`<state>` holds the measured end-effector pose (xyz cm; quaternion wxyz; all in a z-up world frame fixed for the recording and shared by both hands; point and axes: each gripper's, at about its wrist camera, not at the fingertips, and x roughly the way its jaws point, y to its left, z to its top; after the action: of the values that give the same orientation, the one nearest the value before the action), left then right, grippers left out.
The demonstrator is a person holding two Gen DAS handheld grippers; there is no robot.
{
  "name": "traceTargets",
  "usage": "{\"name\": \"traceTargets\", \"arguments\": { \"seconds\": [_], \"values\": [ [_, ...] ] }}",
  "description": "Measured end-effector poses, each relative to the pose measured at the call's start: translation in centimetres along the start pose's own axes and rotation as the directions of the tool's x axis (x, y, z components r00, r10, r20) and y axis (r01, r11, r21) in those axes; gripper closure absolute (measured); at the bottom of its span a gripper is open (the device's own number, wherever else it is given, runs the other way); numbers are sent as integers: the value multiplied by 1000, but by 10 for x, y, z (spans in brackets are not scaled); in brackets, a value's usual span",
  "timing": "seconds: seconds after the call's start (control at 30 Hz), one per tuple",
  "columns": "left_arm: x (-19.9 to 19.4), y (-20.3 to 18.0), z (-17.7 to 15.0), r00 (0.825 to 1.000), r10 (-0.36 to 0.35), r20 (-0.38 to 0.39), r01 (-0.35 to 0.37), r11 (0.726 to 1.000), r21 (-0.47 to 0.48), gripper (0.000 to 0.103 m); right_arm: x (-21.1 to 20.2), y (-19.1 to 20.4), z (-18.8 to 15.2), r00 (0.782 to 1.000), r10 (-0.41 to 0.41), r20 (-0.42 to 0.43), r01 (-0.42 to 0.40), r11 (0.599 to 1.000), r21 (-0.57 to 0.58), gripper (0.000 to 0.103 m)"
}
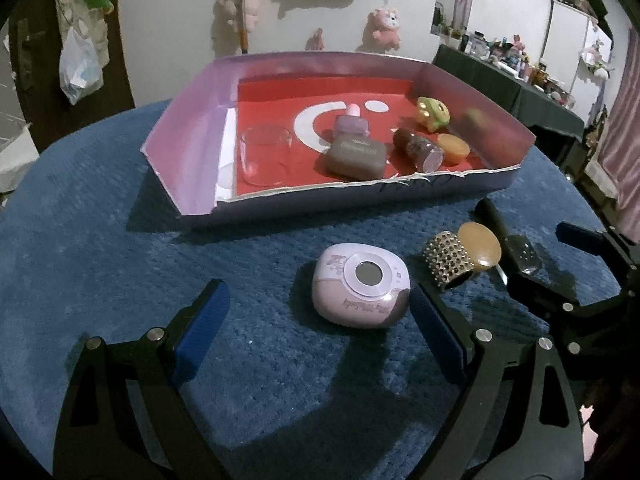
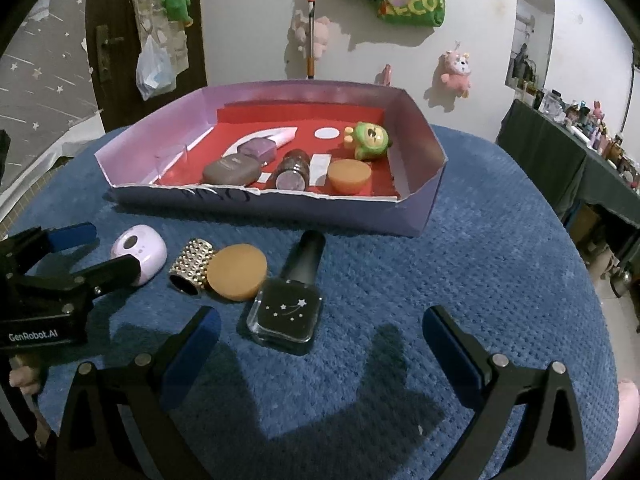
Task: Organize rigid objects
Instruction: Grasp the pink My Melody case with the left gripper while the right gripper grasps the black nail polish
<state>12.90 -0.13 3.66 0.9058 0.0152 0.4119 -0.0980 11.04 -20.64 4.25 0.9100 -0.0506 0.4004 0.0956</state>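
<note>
A lilac rounded case [image 1: 360, 284] lies on the blue tabletop between the fingers of my open left gripper [image 1: 317, 288], close to the right pad. To its right sit a studded metal cuff [image 1: 448, 260], an orange disc [image 1: 480, 248] and a black nail-polish bottle [image 1: 508, 240]. In the right wrist view my right gripper [image 2: 320, 312] stands open just behind the bottle [image 2: 292, 300], whose square base lies near its left finger. The cuff [image 2: 192, 266], disc [image 2: 238, 266] and case [image 2: 140, 254] lie to the left. The left gripper [image 2: 104, 250] straddles the case there.
A purple-walled tray [image 1: 192, 120] with a red floor stands behind, holding a clear glass [image 1: 266, 154], a grey compact [image 1: 356, 156], a purple bottle [image 1: 352, 124], a jar [image 1: 420, 148], an orange disc [image 1: 454, 148] and a green toy [image 1: 432, 114]. A cluttered shelf [image 2: 592, 140] stands at the right.
</note>
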Motion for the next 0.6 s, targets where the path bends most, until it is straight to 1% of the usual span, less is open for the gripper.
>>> {"name": "traceTargets", "arguments": {
  "seconds": [0.13, 0.27, 0.43, 0.53, 0.6],
  "values": [
    [3, -2, 1, 1000, 2, -14, -2, 1000, 18, 11, 6, 1, 3, 1000, -2, -31, 2, 1000, -3, 0],
    [6, -5, 2, 1000, -11, -24, 12, 999, 34, 11, 11, -1, 5, 999, -6, -51, 6, 1000, 0, 0],
    [14, -6, 4, 999, 17, -38, -15, 999, 50, 11, 18, -2, 6, 996, -2, -87, 1, 1000, -3, 0],
    [14, -4, 4, 999, 14, -38, -12, 998, 58, 11, 20, -5, 6, 995, -13, -97, 13, 1000, -4, 0],
    [13, -3, 4, 999, 32, -29, -30, 997, 68, 11, 20, -10, 5, 995, -31, -99, 31, 1000, -5, 0]
  ]
}}
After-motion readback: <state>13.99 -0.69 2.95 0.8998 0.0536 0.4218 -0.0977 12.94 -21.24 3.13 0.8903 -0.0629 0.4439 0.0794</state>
